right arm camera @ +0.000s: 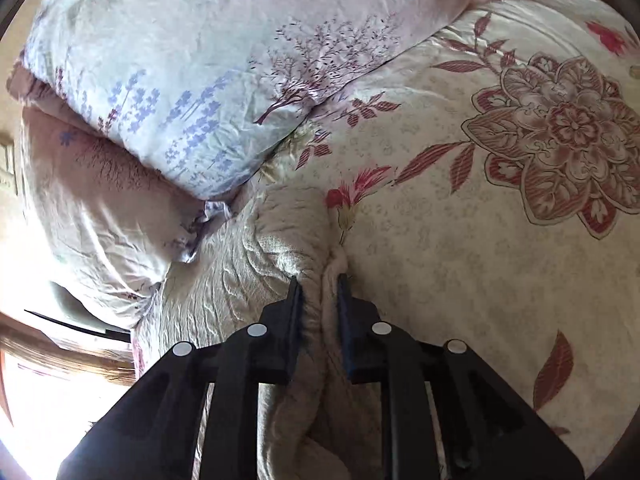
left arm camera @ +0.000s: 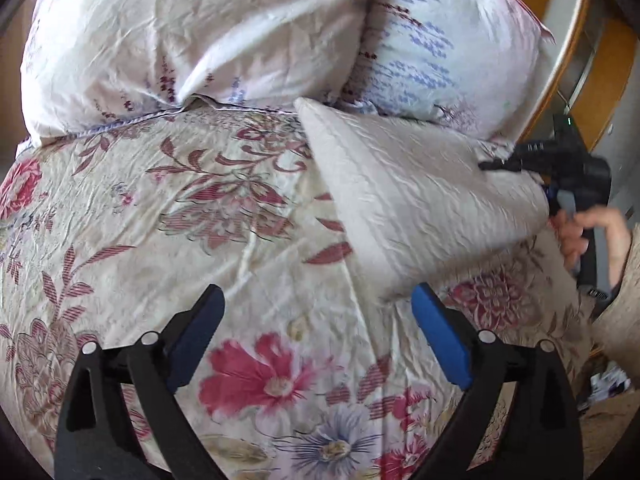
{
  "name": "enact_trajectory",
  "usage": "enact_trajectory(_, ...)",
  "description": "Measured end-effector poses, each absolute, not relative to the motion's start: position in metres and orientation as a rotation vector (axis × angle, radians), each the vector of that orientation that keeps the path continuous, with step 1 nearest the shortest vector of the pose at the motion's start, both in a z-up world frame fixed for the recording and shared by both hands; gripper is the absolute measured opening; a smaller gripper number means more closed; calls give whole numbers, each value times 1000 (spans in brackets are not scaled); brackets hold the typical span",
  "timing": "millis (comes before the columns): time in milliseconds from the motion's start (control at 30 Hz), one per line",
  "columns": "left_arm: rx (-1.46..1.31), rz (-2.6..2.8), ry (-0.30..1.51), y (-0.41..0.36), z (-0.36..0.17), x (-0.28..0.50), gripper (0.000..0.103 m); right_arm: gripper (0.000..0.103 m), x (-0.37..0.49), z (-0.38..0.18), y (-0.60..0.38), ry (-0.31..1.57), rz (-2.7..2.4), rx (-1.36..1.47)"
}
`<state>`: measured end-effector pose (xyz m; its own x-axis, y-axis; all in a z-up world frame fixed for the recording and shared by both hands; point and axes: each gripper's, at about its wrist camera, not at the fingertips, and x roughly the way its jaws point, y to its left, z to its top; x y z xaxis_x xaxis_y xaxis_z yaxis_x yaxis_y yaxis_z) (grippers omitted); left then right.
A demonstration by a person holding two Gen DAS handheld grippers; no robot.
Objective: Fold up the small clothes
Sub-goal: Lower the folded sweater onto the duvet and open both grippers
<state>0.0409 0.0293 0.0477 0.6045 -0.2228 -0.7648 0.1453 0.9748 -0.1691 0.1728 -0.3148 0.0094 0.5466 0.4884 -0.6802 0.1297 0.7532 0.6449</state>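
Beige garment (left arm camera: 420, 200) stretched diagonally, right gripper (right arm camera: 320, 284) clamping.

The left tool (left arm camera: 316, 316) hangs over the bed (left arm camera: 248, 240) with its jaws wide apart, holding nothing. The right tool (right arm camera: 319, 284) has its jaws closed on cloth (right arm camera: 280, 220), a hand (left arm camera: 580, 236) on its handle.

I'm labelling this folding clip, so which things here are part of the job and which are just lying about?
Part of the job:
- beige cloth, lying on the bedspread
- right gripper, shut on a bunched edge of the cloth
- left gripper, open above the bedspread, holding nothing

Just lying about:
- flowered bedspread
- two pillows behind the cloth
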Motion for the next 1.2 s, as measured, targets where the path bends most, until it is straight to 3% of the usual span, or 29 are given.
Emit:
enact_trajectory(100,-54,-203,904,14,41,36,99,48,143,31,-310,912,161,538)
enact_trajectory(133,-47,-208,905,10,40,35,99,67,126,38,-311,871,134,487)
enact_trajectory(167,-41,-213,904,6,39,34,100,73,113,42,-314,844,126,466)
enact_trajectory(333,-33,-173,902,-6,29,33,101,73,55,33,-317,809,175,434)
enact_trajectory(533,-71,-117,960,-12,14,41,101,74,41,0,-254,916,186,134)
enact_trajectory(633,-36,-109,951,-18,11,42,101,89,42,-7,-243,938,160,76)
enact_trajectory(767,74,-101,948,-29,6,38,101,102,36,-14,-230,919,142,-39)
enact_trajectory(1200,72,-106,945,-29,6,40,101,102,37,-15,-233,909,134,-25)
